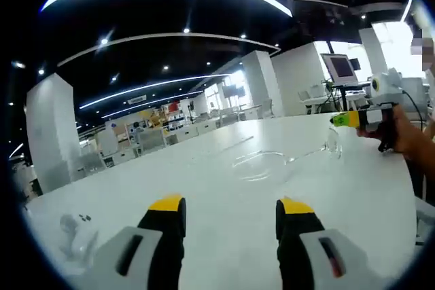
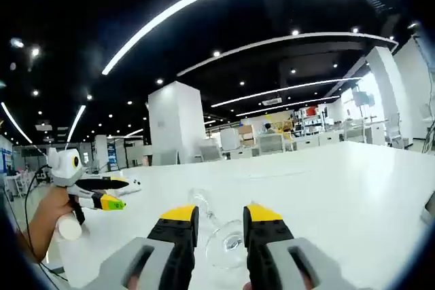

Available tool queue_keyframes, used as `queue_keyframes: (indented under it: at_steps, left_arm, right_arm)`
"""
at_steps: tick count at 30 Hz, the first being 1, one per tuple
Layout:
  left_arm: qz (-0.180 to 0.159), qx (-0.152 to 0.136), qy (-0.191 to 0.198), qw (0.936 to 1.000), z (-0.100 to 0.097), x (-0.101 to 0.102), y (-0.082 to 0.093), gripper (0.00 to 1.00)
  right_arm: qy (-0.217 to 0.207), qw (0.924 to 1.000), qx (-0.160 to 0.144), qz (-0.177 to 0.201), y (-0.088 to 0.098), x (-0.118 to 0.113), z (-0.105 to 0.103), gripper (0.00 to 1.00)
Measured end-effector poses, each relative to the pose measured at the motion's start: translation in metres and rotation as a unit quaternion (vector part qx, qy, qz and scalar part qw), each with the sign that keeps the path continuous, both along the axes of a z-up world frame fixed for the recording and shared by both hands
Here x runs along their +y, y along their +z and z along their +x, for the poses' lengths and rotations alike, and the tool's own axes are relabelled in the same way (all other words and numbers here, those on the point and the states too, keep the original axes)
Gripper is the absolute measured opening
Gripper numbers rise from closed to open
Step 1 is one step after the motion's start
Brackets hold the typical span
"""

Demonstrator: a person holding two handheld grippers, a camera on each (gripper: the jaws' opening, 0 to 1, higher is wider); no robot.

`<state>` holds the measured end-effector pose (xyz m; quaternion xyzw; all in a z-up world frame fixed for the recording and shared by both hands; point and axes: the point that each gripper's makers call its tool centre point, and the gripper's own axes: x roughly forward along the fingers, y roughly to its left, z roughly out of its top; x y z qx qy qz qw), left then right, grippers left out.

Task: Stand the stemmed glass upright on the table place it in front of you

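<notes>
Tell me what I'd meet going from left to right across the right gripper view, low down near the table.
A person's hand holding the left gripper → the right gripper's own jaws, open, with the stemmed glass lying on its side between them → bare white table.

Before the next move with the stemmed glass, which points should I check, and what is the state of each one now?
1. Stemmed glass upright: not ok, it lies on its side.
2. Right gripper lined up on the glass: ok, jaws on either side of it.
3. Right jaws closed on the glass: cannot tell.
4. Left gripper free: ok, open, holding nothing.
5. White table has bare space for standing it: ok.
</notes>
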<state>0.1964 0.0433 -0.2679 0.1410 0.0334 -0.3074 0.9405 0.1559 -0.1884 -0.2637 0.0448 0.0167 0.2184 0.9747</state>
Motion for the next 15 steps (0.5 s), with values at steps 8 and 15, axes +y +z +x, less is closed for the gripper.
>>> queue_keyframes:
  at_steps: [8, 15]
  left_arm:
    - [-0.013, 0.004, 0.0, 0.9999, -0.001, 0.0, 0.003, 0.53]
    - [-0.062, 0.032, -0.002, 0.9975, 0.0, -0.002, 0.008, 0.53]
  right_arm:
    - [0.001, 0.9997, -0.003, -0.026, 0.003, -0.008, -0.004, 0.29]
    - [0.009, 0.9975, -0.011, -0.069, 0.01, -0.004, -0.004, 0.29]
